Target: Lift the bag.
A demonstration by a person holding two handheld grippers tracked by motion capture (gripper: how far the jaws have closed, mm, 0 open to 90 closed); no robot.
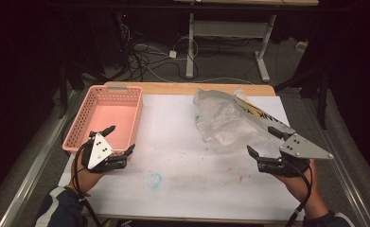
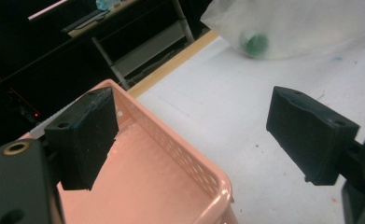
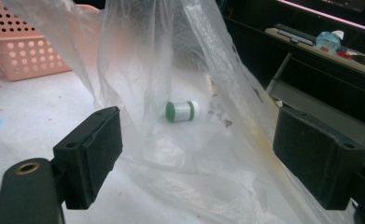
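The clear plastic bag (image 1: 225, 120) lies crumpled on the right half of the table (image 1: 182, 156), its far end close to the table's far edge and its near end reaching toward the right edge. Inside it, in the right gripper view, a small bottle with a green cap (image 3: 182, 111) lies on its side under the film. The right gripper (image 1: 264, 142) sits at the bag's near right corner with its jaws spread wide and nothing between them; the bag's loose film lies just ahead of and between the two pads without being pinched. The left gripper (image 1: 117, 138) hangs over the near right corner of the pink basket (image 1: 81, 120), jaws likewise wide apart and holding nothing, one jaw above the basket's floor and the other outside its rim over the table. The basket stands along the table's left edge, its far end near the far left corner. Between basket and bag the white surface lies open, with a faint blue smear (image 1: 154, 179) toward the near edge.
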